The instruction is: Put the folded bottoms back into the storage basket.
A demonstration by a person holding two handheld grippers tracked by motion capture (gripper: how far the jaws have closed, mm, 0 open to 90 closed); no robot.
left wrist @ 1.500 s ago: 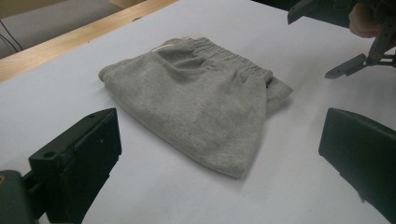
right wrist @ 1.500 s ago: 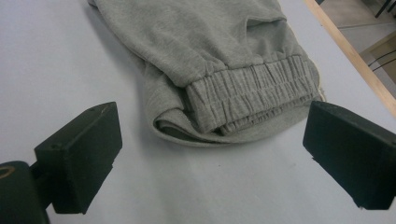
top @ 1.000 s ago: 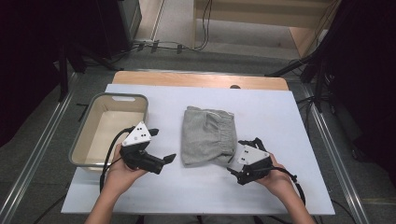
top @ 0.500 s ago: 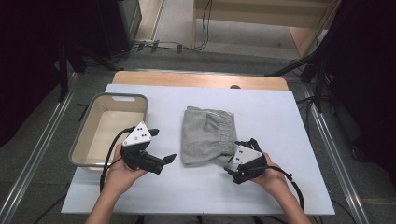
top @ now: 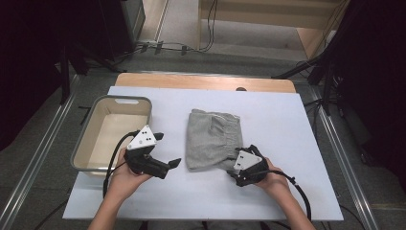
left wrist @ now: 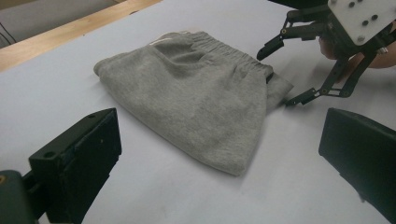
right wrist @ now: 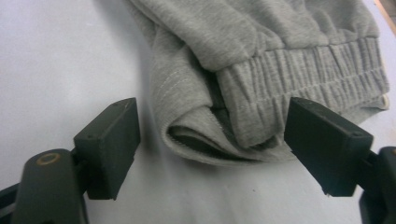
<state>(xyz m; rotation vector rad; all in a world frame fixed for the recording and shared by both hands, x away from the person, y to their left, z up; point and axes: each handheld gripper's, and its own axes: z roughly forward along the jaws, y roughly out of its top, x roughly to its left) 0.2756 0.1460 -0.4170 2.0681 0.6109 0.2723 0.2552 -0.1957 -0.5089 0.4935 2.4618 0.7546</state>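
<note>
Shorts point(top: 212, 139), grey, folded, mid-table beside the bin point(top: 81, 155): soft, light and floppy, we judge, best pinched at the thick waistband corner point(right wrist: 243, 140), which our closing right gripper point(right wrist: 210, 140) straddles without touching; left gripper point(left wrist: 210, 154) spread, empty.

— What stood on the table point(top: 287, 120) off to the left?

— A tub point(top: 91, 143) with a grey rim and a pale inside, near the left edge. Nothing lay in it, so far as could be seen.

— And the table itself?

— It had a pale top, and a strip of bare wood point(top: 191, 80) ran along its far edge.

— Beyond that?

— Cables point(top: 191, 47) lay on the grey floor point(top: 249, 57), and a metal rail point(top: 38, 163) ran down the left side.
</note>
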